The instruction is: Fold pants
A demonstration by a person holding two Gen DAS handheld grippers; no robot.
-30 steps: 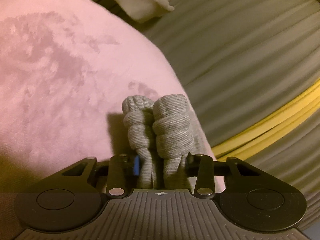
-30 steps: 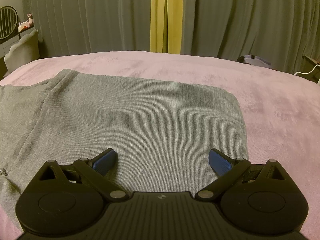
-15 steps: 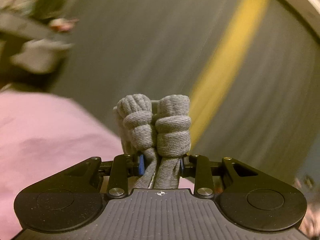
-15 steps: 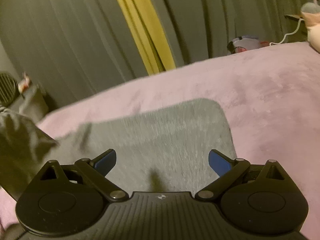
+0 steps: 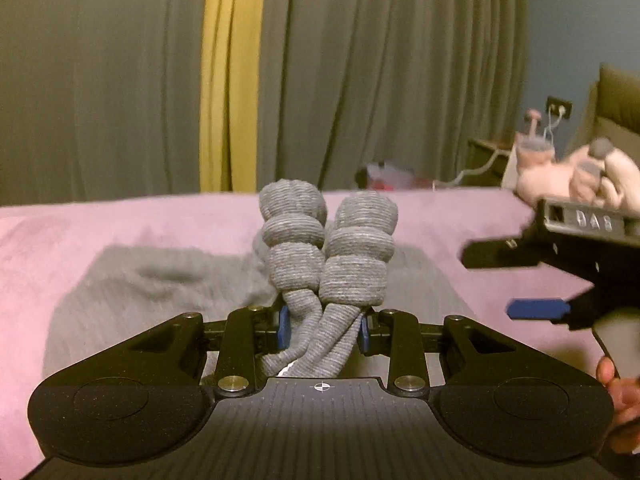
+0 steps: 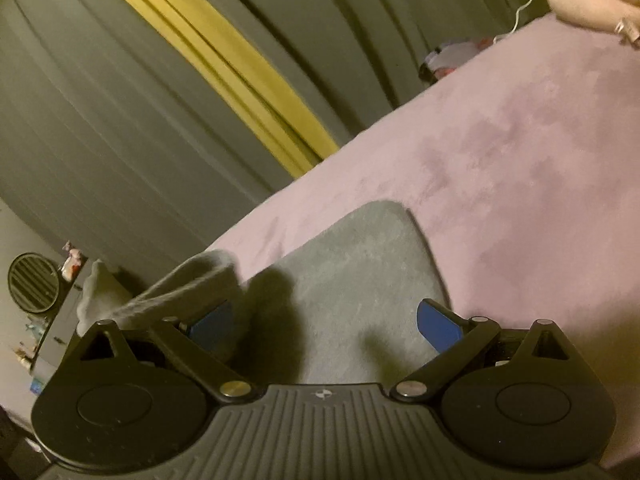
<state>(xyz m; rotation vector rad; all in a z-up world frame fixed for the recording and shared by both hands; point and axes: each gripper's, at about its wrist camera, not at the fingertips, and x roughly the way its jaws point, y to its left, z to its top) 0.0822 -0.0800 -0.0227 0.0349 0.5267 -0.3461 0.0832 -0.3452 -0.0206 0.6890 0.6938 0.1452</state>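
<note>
The left gripper is closed down on two bunched, ribbed ends of the grey pants, most likely the two leg cuffs held side by side. Its jaws have just been closing a little further, with both bunches squeezed between the blue pads. The cuffs stand upright beyond the fingers, above the flat part of the garment.

The rest of the pants lies spread on the pink bed cover, ahead of and below the left gripper. Its long axis appears to run left to right across the left wrist view, though blur makes the far edge uncertain. The held end therefore sits over the laid-out half, which is the relation the fold depends on: the cuffs need to come down onto that panel with edges matched.

The right gripper is wide open and holds nothing. In its own view it hovers above a rounded corner of the grey fabric, with a lifted fold of the pants close beside its left finger (contact cannot be confirmed). From the left wrist view the right gripper is seen to the right of the cuffs, apart from them.

Count: one pair of pants, two cuffs gripped, two grippers, one soft toy at the far right.

The left hand is the nearer to the work; it carries it.
</note>
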